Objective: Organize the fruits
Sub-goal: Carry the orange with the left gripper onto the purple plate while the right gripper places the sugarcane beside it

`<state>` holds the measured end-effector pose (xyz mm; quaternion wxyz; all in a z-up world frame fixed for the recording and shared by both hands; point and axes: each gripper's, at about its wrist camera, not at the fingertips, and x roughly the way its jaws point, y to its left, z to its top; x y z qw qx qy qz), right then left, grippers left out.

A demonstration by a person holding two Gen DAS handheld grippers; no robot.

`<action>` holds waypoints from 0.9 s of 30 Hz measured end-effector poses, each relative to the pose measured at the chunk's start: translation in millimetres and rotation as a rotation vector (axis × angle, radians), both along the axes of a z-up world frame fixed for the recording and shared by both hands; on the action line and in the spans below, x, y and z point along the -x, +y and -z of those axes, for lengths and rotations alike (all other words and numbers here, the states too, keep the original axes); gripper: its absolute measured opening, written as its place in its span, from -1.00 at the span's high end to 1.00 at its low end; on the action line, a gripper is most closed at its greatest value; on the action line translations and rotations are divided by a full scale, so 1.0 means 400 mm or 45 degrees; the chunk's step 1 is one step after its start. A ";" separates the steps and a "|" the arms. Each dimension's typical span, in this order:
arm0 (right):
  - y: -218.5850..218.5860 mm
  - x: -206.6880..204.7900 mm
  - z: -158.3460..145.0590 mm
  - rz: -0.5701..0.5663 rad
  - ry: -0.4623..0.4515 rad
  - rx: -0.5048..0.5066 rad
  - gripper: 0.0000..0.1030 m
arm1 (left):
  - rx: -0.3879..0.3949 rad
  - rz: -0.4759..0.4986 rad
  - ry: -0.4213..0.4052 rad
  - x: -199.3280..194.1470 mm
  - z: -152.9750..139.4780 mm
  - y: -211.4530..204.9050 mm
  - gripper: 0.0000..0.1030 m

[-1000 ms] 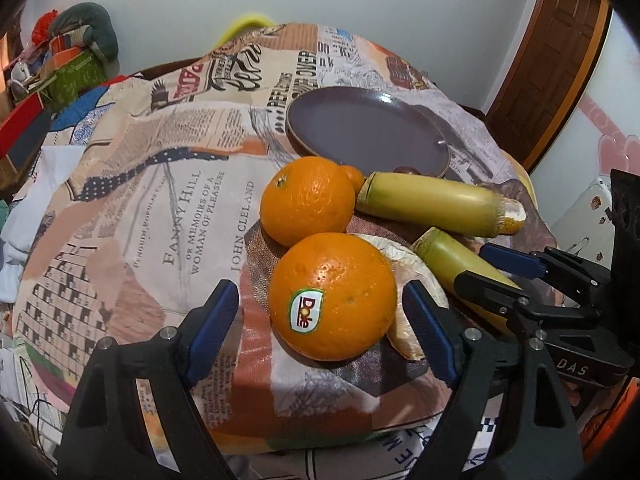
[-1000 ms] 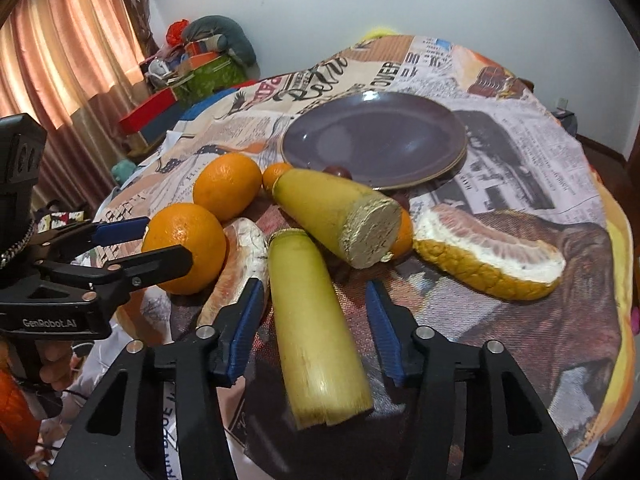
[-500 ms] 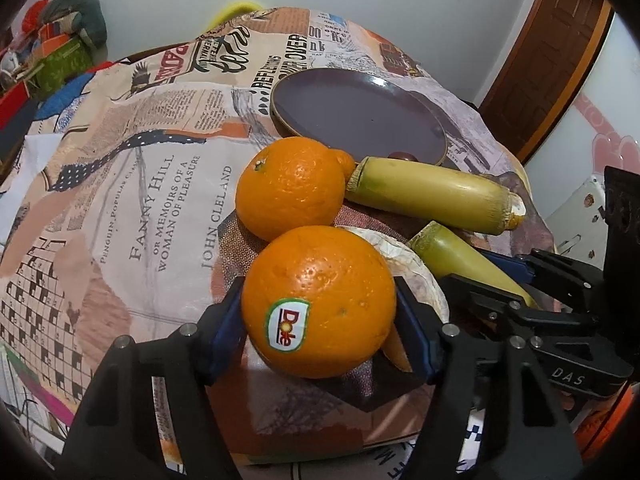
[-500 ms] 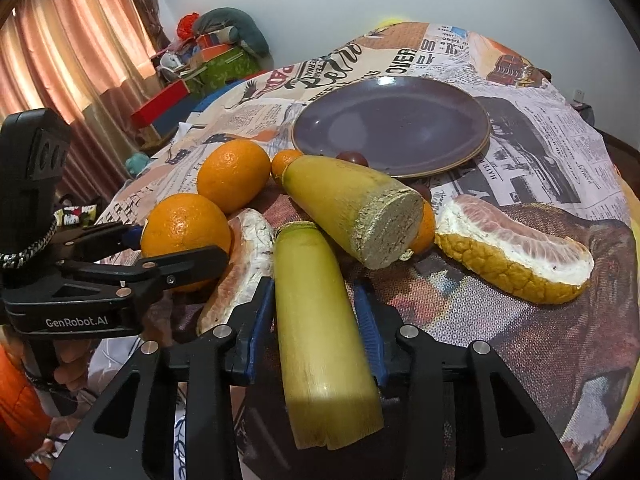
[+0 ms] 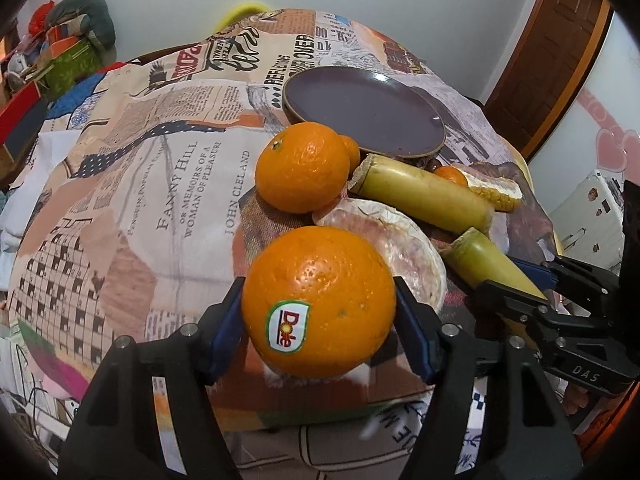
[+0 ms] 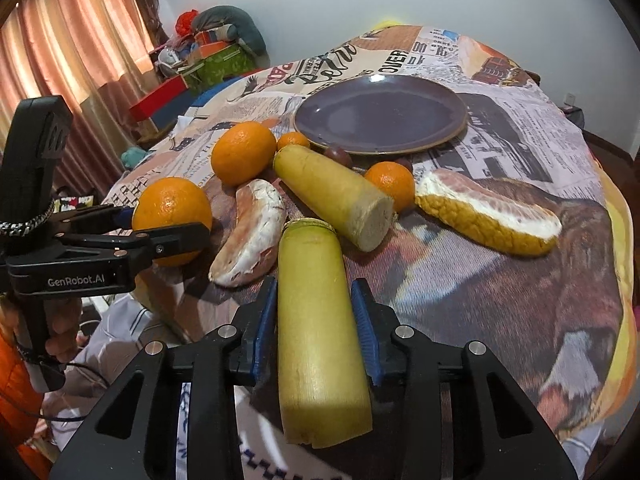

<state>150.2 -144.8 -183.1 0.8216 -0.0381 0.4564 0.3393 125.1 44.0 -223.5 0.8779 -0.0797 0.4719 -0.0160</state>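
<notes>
My left gripper (image 5: 318, 292) is shut on a large orange with a Dole sticker (image 5: 320, 276), both blue pads pressing its sides at the table's near edge. My right gripper (image 6: 315, 292) has a yellow-green sugarcane piece (image 6: 316, 320) between its pads, and the jaws are still closing on it. Its near end juts past the table edge. Further back on the cloth lies an empty purple plate (image 6: 380, 116). Between plate and grippers lie a second orange (image 6: 243, 152), a second cane piece (image 6: 336, 196) and two peeled pomelo segments (image 6: 252, 236) (image 6: 488, 216).
Two small tangerines (image 6: 390, 184) (image 6: 293, 140) and a dark round fruit (image 6: 338, 156) sit by the plate's near rim. A newspaper-print cloth (image 5: 160, 184) covers the round table. Boxes and bundles (image 6: 208, 56) are piled by the curtain at the left. A wooden door (image 5: 560, 40) stands at the right.
The left jaws came in from wide open and gripped the Dole orange. The right jaws narrowed onto the near cane piece. Both views shifted slightly.
</notes>
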 end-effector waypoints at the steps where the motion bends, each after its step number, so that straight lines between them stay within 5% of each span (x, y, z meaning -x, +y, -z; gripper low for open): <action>1: -0.003 0.004 -0.004 0.007 -0.003 -0.004 0.34 | -0.005 -0.003 0.000 0.002 -0.003 -0.001 -0.33; 14: -0.063 0.008 -0.113 0.131 -0.168 -0.093 0.36 | -0.039 0.004 -0.146 0.029 -0.114 -0.022 -0.32; 27: -0.094 -0.053 -0.213 0.212 -0.334 -0.178 0.36 | -0.070 0.002 -0.296 -0.043 -0.221 -0.025 -0.32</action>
